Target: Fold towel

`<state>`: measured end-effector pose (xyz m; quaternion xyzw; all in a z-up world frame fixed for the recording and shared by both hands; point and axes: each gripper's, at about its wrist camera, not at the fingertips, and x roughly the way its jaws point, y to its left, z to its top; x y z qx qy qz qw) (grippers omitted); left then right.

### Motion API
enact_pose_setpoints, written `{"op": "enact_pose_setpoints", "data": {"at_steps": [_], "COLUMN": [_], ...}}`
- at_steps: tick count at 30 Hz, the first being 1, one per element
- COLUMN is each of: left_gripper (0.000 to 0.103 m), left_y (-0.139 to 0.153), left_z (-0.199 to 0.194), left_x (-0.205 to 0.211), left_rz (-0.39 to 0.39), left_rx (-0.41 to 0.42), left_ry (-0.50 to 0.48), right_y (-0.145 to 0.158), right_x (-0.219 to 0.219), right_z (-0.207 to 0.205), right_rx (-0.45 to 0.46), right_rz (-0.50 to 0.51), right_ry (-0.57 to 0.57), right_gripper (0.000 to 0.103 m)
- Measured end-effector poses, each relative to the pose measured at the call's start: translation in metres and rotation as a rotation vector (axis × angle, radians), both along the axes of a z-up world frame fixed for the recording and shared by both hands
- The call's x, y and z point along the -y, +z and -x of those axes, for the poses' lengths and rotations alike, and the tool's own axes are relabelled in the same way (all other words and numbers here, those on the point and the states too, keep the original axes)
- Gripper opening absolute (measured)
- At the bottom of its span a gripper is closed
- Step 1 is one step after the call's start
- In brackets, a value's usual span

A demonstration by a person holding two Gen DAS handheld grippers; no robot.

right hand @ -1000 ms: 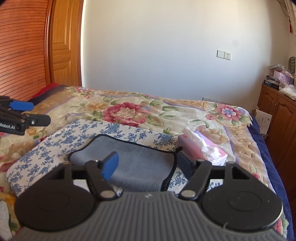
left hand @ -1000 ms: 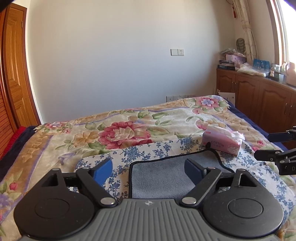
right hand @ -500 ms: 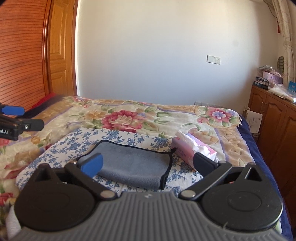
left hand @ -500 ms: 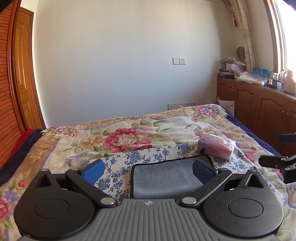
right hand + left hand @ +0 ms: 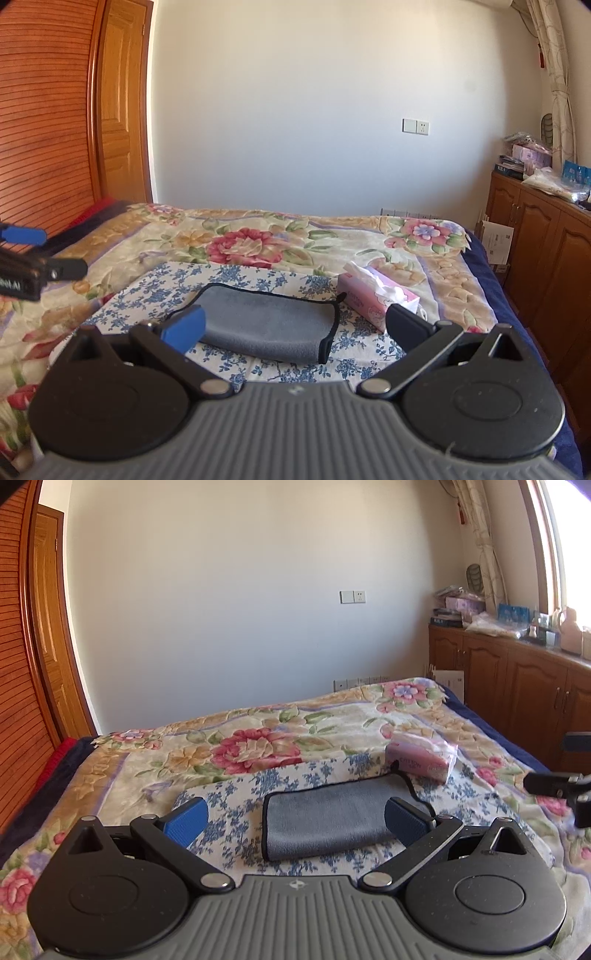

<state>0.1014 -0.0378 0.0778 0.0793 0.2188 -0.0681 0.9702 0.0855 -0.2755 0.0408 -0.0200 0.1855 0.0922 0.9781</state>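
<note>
A grey towel (image 5: 328, 821) with black trim lies folded on a blue-flowered white cloth (image 5: 236, 812) on the bed; it also shows in the right wrist view (image 5: 266, 325). My left gripper (image 5: 295, 821) is open and empty, raised in front of the towel and apart from it. My right gripper (image 5: 295, 326) is open and empty, also back from the towel. The right gripper shows at the right edge of the left wrist view (image 5: 561, 779). The left gripper shows at the left edge of the right wrist view (image 5: 33, 258).
A pink tissue box (image 5: 421, 760) sits just beyond the towel's right end, seen too in the right wrist view (image 5: 376, 295). The floral bedspread (image 5: 258, 738) covers the bed. Wooden cabinets (image 5: 517, 690) stand on the right, a wooden door (image 5: 122, 110) on the left.
Both grippers have opened wider and drawn back and up from the towel. The towel stays folded on the cloth.
</note>
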Motion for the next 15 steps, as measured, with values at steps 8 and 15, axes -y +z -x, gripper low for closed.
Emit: {"op": "enact_pose_setpoints", "data": {"at_steps": [8, 15], "left_gripper": [0.103, 0.103], "left_y": [-0.007, -0.016], "left_z": [0.027, 0.047], "left_x": [0.000, -0.005], "left_rz": [0.015, 0.030], "left_rx": [-0.002, -0.006], "left_ry": [0.001, 0.007], "right_y": [0.005, -0.003], "right_x": [-0.003, -0.006], "right_z": [0.021, 0.035], "right_rx": [0.017, 0.005], "right_rz": [-0.003, -0.002], "right_ry": [-0.002, 0.000], "right_gripper": [0.103, 0.103]}}
